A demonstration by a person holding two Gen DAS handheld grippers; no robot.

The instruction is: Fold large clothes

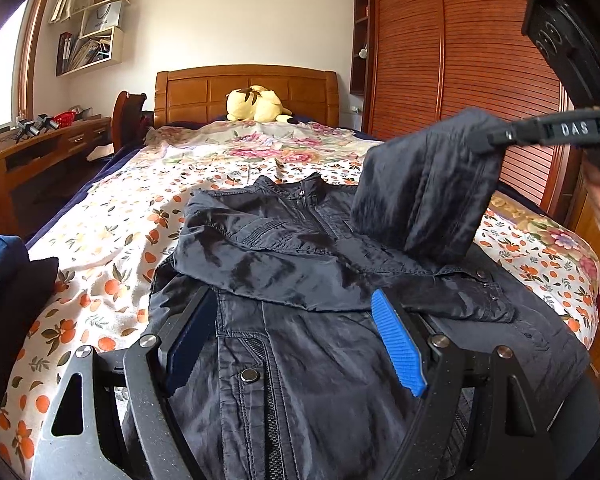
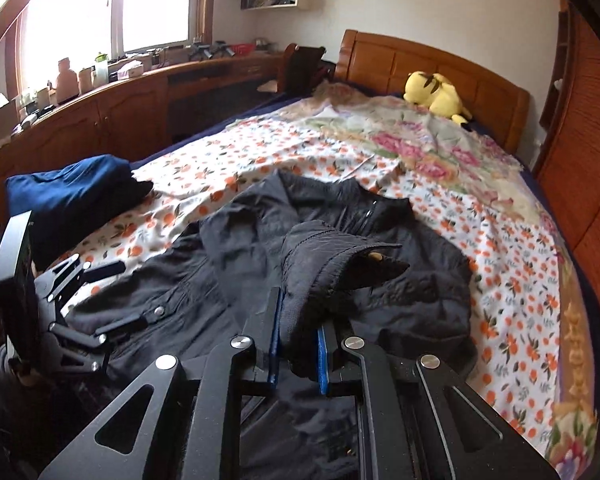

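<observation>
Jacket (image 1: 300, 280), black, lies front up across the foot end of the bed (image 1: 112, 216), collar toward the headboard (image 1: 244, 92), one sleeve folded over its chest. The other sleeve (image 1: 424, 192) is lifted above the jacket's right side, its cuff pinched between the pressed-together jaws of the right gripper (image 2: 298, 344). The left gripper (image 1: 296, 344) hovers low over the jacket's front placket, jaws spread wide with nothing between them. A blue garment (image 2: 68, 192) sits at the bed's left edge; a yellow plush (image 1: 256, 104) lies by the headboard.
</observation>
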